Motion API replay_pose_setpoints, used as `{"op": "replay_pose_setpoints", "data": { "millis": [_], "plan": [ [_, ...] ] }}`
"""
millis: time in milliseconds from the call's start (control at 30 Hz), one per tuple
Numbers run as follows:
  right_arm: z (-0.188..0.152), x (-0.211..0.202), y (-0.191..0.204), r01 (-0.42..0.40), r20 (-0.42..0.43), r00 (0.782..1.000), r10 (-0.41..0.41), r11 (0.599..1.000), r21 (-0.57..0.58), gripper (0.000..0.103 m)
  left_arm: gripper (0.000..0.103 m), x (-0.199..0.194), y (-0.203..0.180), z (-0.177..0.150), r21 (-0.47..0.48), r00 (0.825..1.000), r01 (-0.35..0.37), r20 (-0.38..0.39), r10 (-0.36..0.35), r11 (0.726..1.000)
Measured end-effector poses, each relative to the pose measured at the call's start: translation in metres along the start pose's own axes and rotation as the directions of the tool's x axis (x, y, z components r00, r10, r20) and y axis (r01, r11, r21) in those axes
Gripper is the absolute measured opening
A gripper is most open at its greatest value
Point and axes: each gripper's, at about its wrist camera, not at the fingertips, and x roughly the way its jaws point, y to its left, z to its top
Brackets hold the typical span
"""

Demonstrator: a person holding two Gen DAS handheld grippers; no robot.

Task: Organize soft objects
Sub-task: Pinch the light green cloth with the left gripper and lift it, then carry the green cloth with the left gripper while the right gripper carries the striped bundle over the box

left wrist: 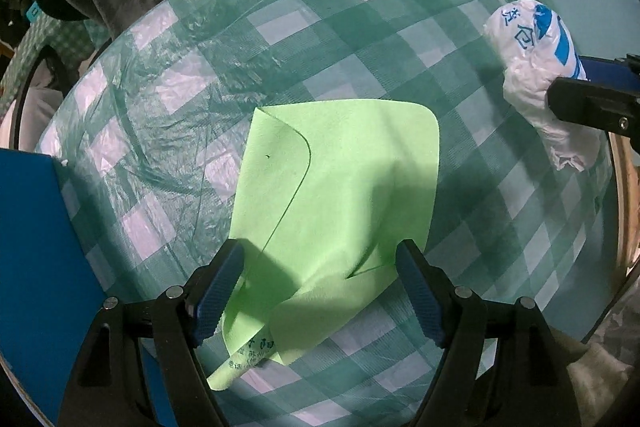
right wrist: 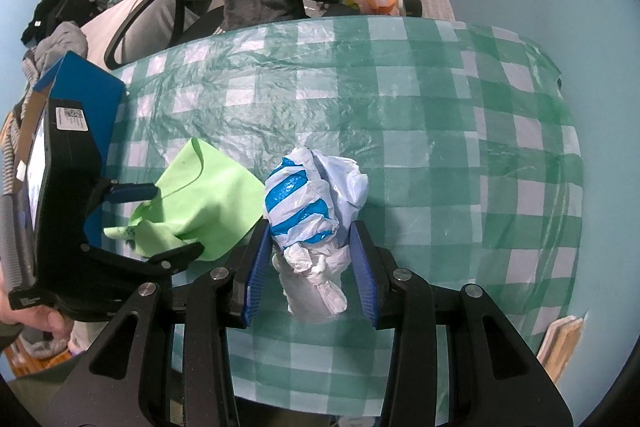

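Green cloth [left wrist: 332, 187]: under my wide-open left claw [left wrist: 320, 291], ungripped.
Plastic bag [right wrist: 316, 203]: clamped in my right claw [right wrist: 308, 263].
Risk: bag slipping (slick film).

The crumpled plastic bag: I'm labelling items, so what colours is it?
White with blue stripes and print, on the plastic bag; clearest in the right wrist view.

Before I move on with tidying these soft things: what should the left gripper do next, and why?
Probably close the left gripper on the green cloth. Its jaws stand open astride the cloth's crumpled near end, not pressing it, while the right gripper already holds the plastic bag.
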Motion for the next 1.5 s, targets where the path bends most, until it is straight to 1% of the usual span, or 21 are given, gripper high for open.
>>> {"op": "replay_pose_setpoints", "data": {
  "millis": [67, 167, 267, 333, 367, 433, 467, 500, 533, 600, 700, 1067, 1333, 1367, 1500],
  "plan": [
    [0.000, 0.000, 0.000, 0.001, 0.001, 1.000, -0.001, 1.000, 0.002, 0.039, 0.080, 0.001, -0.002, 0.000, 0.012, 1.000, -0.012, 0.003, 0.012, 1.000],
    [-0.001, -0.001, -0.001, 0.002, 0.002, 1.000, -0.002, 1.000, 0.002, 0.039, 0.074, 0.001, -0.010, -0.001, 0.030, 0.998, -0.056, 0.009, 0.056, 0.998],
    [-0.002, -0.001, 0.000, 0.002, 0.002, 1.000, -0.002, 1.000, 0.002, 0.039, 0.064, -0.002, -0.012, -0.003, 0.011, 0.998, -0.057, 0.020, 0.057, 0.998],
    [-0.001, -0.002, 0.000, 0.001, 0.002, 1.000, -0.001, 1.000, -0.001, 0.040, 0.046, -0.006, -0.009, -0.004, -0.018, 0.998, -0.058, 0.027, 0.059, 0.998],
    [-0.001, -0.002, 0.000, 0.001, 0.003, 1.000, -0.001, 1.000, -0.003, 0.040, 0.042, -0.007, -0.008, -0.003, -0.030, 0.998, -0.059, 0.027, 0.060, 0.998],
    [-0.001, -0.003, 0.000, 0.000, 0.003, 1.000, 0.000, 1.000, -0.006, 0.040, 0.025, -0.010, -0.006, -0.002, -0.053, 0.998, -0.061, 0.027, 0.062, 0.997],
    [-0.001, -0.004, 0.000, -0.001, 0.003, 1.000, 0.001, 1.000, -0.007, 0.040, 0.021, -0.011, -0.005, -0.002, -0.061, 0.998, -0.060, 0.028, 0.062, 0.996],
    [-0.002, -0.004, 0.001, -0.001, 0.003, 1.000, 0.001, 1.000, -0.008, 0.040, 0.014, -0.012, -0.005, -0.002, -0.067, 0.998, -0.058, 0.028, 0.060, 0.996],
    [-0.002, -0.004, 0.001, -0.002, 0.003, 1.000, 0.002, 1.000, -0.009, 0.040, 0.010, -0.013, -0.005, -0.003, -0.074, 0.998, -0.050, 0.026, 0.052, 0.996],
    [-0.001, -0.004, 0.003, -0.003, 0.006, 1.000, 0.003, 1.000, -0.013, 0.040, 0.007, -0.014, -0.004, -0.005, -0.083, 0.999, -0.045, 0.023, 0.047, 0.996],
    [-0.002, -0.006, 0.005, -0.007, 0.013, 1.000, 0.007, 1.000, -0.018, 0.040, 0.006, -0.020, -0.005, -0.010, -0.099, 0.998, -0.043, 0.036, 0.047, 0.994],
    [-0.002, -0.022, 0.020, -0.006, 0.042, 0.999, 0.009, 0.998, -0.060, 0.040, 0.005, -0.060, -0.004, -0.020, -0.132, 0.994, -0.033, 0.102, 0.047, 0.991],
    [0.000, -0.036, 0.038, -0.004, 0.061, 0.998, 0.009, 0.996, -0.089, 0.040, 0.005, -0.095, -0.012, -0.035, -0.134, 0.984, -0.055, 0.161, 0.076, 0.989],
    [0.000, -0.039, 0.041, -0.004, 0.065, 0.998, 0.010, 0.996, -0.094, 0.040, 0.005, -0.096, -0.003, -0.032, -0.135, 0.984, -0.054, 0.164, 0.076, 0.989],
    [0.001, -0.047, 0.051, -0.008, 0.077, 0.997, 0.016, 0.994, -0.112, 0.040, 0.005, -0.109, 0.003, -0.039, -0.151, 0.982, -0.042, 0.178, 0.069, 0.988]
  ]
}}
